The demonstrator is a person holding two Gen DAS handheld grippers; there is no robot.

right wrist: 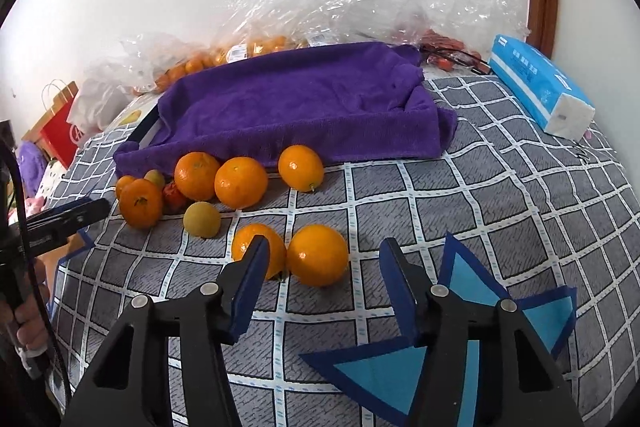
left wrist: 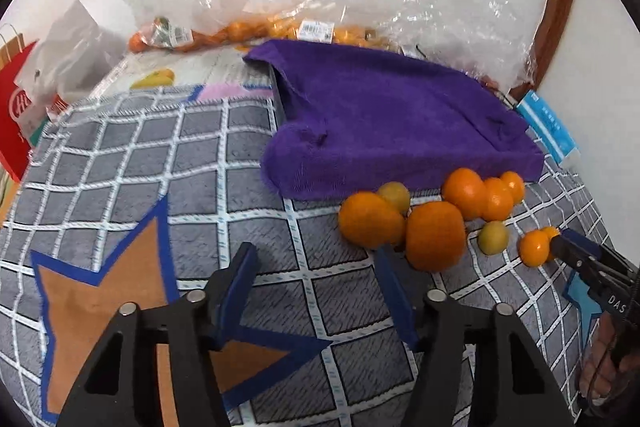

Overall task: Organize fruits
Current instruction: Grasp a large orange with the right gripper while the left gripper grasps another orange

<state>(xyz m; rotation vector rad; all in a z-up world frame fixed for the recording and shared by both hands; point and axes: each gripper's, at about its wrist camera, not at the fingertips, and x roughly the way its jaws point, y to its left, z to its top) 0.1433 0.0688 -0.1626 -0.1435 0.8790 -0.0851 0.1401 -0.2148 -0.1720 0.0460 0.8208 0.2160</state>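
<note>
I read this as the picking stage — loose oranges (right wrist: 240,182) lie on the checked blanket in front of the purple towel (right wrist: 296,103). My right hand-held gripper (right wrist: 320,259) is spread wide, empty, nearest orange (right wrist: 318,254) between its tips; next, close gently. Left hand-held gripper (left wrist: 314,257) likewise released. "DAS" shows on one handle — package labels unreadable.

Both cameras sit low over the grey checked bedspread (left wrist: 160,163), facing the wall. The left looks from left of the pile of orange citrus fruits (left wrist: 432,215), the right from nearer; both share the purple towel-draped tray (right wrist: 304,99).
</note>
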